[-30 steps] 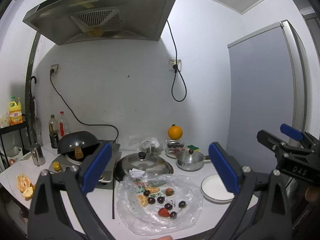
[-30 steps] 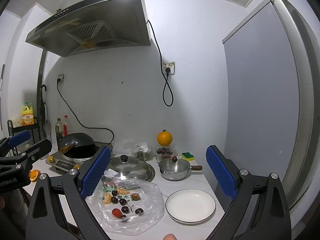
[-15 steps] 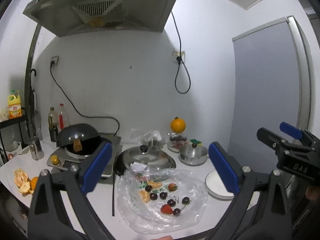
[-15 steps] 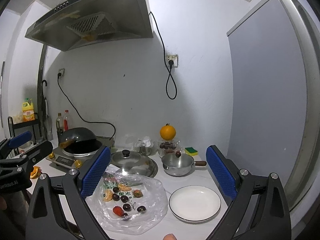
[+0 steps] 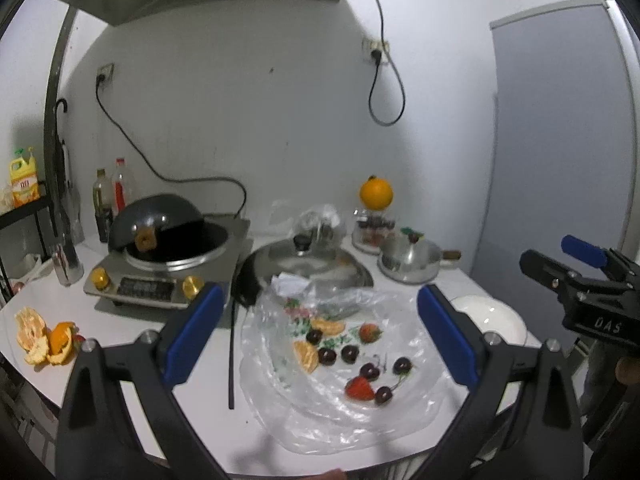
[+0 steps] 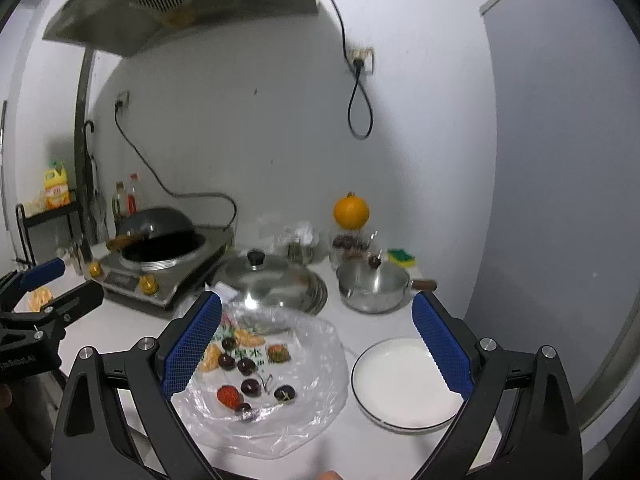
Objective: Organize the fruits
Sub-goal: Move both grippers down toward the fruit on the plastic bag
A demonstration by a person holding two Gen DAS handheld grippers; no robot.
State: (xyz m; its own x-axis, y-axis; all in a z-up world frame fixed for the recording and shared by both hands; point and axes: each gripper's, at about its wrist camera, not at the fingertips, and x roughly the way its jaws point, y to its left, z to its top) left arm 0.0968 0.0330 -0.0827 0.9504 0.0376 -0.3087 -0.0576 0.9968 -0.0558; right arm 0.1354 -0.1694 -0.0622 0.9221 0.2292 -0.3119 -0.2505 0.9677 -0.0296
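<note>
While the fruit (image 5: 344,354) lies loose on a plastic bag (image 5: 408,412) with the empty plate (image 6: 404,384) at its 3 o'clock, evidently as destination, both the left gripper (image 5: 320,336) and right gripper (image 6: 316,344) hover wide-spread, holding nothing.

A white countertop (image 5: 120,344) carries a clear plastic bag (image 5: 344,364) of fruit at centre. An empty white plate (image 6: 404,384) lies at its 3 o'clock, a steel lid (image 6: 272,276) at 12, a stove (image 5: 168,276) at 10, orange peel (image 5: 44,340) at 9.
</note>
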